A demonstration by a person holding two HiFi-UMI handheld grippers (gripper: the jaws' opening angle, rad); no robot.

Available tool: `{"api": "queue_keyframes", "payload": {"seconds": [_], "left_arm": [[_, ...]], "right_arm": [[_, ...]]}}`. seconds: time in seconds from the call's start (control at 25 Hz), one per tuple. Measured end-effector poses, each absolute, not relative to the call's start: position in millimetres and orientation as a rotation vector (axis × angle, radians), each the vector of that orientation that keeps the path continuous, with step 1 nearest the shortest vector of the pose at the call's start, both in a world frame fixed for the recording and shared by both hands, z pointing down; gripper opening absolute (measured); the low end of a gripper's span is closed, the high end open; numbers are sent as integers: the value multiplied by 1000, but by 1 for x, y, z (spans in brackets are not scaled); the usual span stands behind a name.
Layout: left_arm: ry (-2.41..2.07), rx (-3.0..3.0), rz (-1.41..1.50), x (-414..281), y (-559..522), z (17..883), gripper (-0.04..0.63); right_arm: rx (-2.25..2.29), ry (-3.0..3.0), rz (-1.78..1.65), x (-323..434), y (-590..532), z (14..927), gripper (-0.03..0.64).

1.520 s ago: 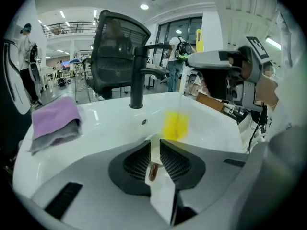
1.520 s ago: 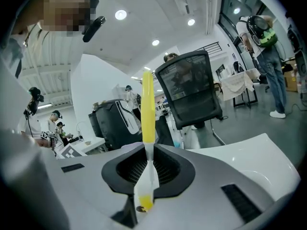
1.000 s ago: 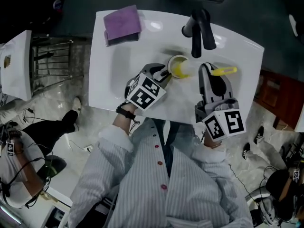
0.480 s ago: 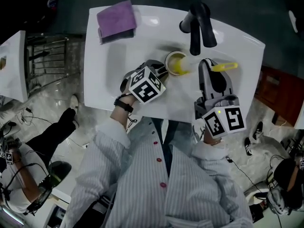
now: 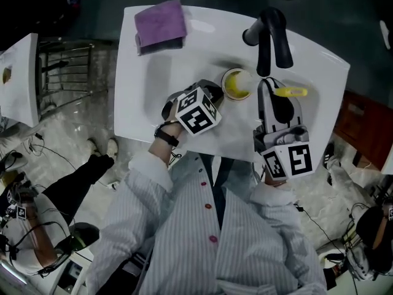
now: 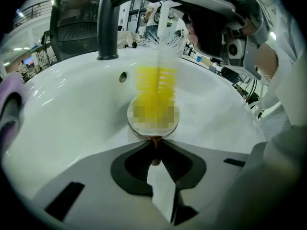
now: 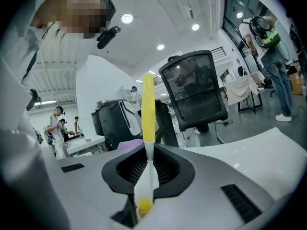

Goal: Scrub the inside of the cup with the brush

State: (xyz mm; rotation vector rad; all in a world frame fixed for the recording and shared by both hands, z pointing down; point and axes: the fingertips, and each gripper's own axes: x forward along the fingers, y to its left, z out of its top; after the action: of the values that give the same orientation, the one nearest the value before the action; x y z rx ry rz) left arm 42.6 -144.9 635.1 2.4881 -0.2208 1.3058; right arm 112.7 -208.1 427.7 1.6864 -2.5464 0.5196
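A small cup [image 5: 237, 83] stands in the white sink [image 5: 153, 85] with the yellow bristles of the brush [image 5: 288, 92] inside it. In the left gripper view the cup [image 6: 152, 121] lies just ahead, and the bristles [image 6: 156, 83] rise out of it. My left gripper [image 5: 216, 93] is at the cup's left side. Its jaws [image 6: 154, 150] are closing and pinch a thin brownish part of the cup's near edge. My right gripper [image 5: 273, 88] is shut on the brush handle [image 7: 147, 109], which runs up between its jaws [image 7: 146, 152].
A black faucet [image 5: 270, 32] arches over the sink just behind the cup, and its post [image 6: 108, 23] shows in the left gripper view. A folded purple cloth [image 5: 161, 24] lies on the sink's far left corner. An overflow hole [image 6: 123, 76] marks the basin wall.
The left gripper has crept closer to the cup, and its marker cube has turned a little. The right gripper and brush stay put beside the cup.
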Motion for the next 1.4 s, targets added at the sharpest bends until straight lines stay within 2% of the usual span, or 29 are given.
{"api": "queue_keyframes", "payload": {"seconds": [0.36, 0.52, 1.04, 1.4], "left_arm": [[-210, 2501, 1319, 38, -142, 633, 60], [-214, 2508, 1321, 33, -142, 631, 60], [-219, 2503, 1358, 36, -143, 639, 60], [-217, 2501, 1390, 34, -141, 644, 60]], "right_arm": [[1446, -2525, 68, 66, -208, 453, 58], [1404, -2470, -12, 60, -208, 455, 58], [1407, -2411, 455, 96, -179, 466, 58], [1418, -2475, 471, 63, -185, 467, 58]]}}
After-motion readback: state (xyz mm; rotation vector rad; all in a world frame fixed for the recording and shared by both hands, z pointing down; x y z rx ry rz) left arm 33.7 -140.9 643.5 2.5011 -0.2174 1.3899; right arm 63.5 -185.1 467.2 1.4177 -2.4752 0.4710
